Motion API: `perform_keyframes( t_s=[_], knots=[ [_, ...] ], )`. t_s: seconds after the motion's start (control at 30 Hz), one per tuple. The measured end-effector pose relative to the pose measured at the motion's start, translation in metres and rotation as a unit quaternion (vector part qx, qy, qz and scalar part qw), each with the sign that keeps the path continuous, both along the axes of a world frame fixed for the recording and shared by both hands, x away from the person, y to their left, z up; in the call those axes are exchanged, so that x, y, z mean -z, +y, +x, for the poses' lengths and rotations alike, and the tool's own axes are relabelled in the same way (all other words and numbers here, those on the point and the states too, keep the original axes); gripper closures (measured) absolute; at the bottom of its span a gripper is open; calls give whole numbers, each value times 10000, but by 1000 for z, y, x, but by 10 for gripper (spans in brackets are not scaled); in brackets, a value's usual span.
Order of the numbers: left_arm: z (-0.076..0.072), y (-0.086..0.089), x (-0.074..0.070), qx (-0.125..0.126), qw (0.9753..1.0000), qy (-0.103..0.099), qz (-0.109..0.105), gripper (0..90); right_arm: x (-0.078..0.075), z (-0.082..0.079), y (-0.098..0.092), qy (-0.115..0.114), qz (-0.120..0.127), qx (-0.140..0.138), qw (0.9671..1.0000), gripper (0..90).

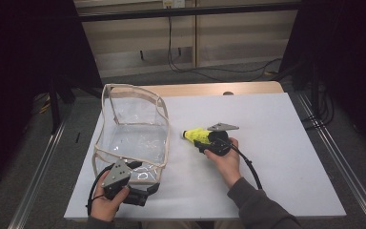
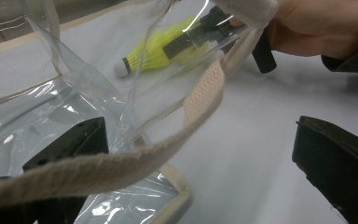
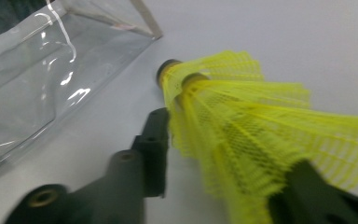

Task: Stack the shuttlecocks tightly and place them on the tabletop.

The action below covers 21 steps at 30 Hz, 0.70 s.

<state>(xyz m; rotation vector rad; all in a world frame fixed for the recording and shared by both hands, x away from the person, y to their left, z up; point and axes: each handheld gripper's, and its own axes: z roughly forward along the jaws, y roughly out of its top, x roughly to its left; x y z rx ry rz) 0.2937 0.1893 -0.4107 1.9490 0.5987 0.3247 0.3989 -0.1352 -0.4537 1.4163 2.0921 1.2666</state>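
Note:
A clear plastic bag (image 1: 133, 129) with beige trim stands open on the left of the white table (image 1: 276, 143). My left gripper (image 1: 148, 189) is at its near corner and open. In the left gripper view (image 2: 200, 158) one jaw shows through the plastic wall (image 2: 51, 102), the other stands outside it, and the beige trim (image 2: 200, 98) runs across between them. My right gripper (image 1: 204, 141) is right of the bag, shut on a yellow mesh shuttlecock (image 1: 194, 135) whose cork end points at the bag. The right gripper view shows the skirt (image 3: 242, 121) squeezed between my jaws (image 3: 228, 149), with the bag (image 3: 51, 70) to the left.
A wooden strip (image 1: 209, 88) edges the table's far side. Metal rails (image 1: 336, 152) run along both sides. Cables (image 1: 205, 71) lie on the floor behind. The right half of the white table is bare.

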Motion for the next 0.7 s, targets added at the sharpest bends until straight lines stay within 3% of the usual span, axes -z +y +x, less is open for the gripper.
perform_keyframes(
  t_s=[0.13,0.37,0.53,0.63,0.7],
  knots=[
    [0,1,0,13,10000,-11,-8,38,-1,7,-3,60,12,115,9999,781],
    [0,0,0,3,10000,-1,-36,38,-6,9,-11,6,0,-235,9997,797],
    [0,0,0,-10,10000,-1,-6,37,-10,-2,-21,73,83,-737,9972,797],
    [0,-1,0,6,10000,13,9,34,-9,-7,-22,221,88,-1138,9932,794],
    [0,-1,0,13,10000,7,24,33,-7,-10,-20,193,29,-1195,9926,789]
  ],
)
